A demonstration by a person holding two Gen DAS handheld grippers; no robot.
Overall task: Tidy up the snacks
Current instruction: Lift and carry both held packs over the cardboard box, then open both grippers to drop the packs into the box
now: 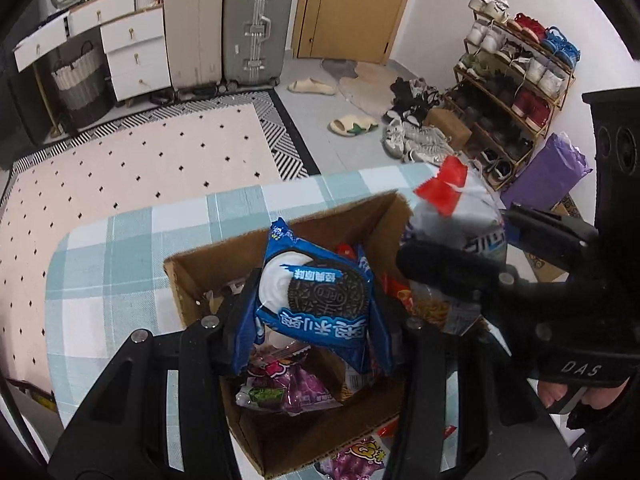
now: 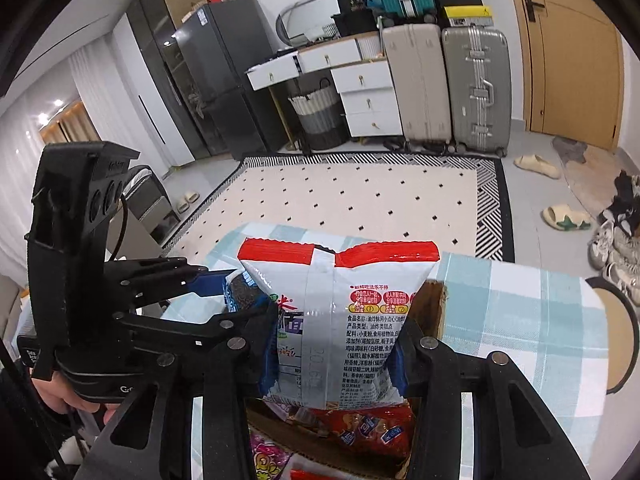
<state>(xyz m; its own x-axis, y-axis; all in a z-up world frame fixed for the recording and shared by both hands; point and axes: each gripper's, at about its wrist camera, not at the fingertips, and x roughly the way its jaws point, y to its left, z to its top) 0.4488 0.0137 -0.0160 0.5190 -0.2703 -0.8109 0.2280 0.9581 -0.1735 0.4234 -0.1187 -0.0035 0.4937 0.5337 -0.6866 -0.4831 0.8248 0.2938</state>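
- My left gripper (image 1: 316,316) is clamped on a blue Oreo packet (image 1: 316,300), held above an open cardboard box (image 1: 192,280).
- My right gripper (image 1: 460,252) comes in from the right, closed on a white snack bag (image 1: 460,208) with a red top edge.
- The box holds more snacks, including a purple candy bag (image 1: 292,388).
- The box sits on a teal-checked tablecloth (image 1: 120,260).
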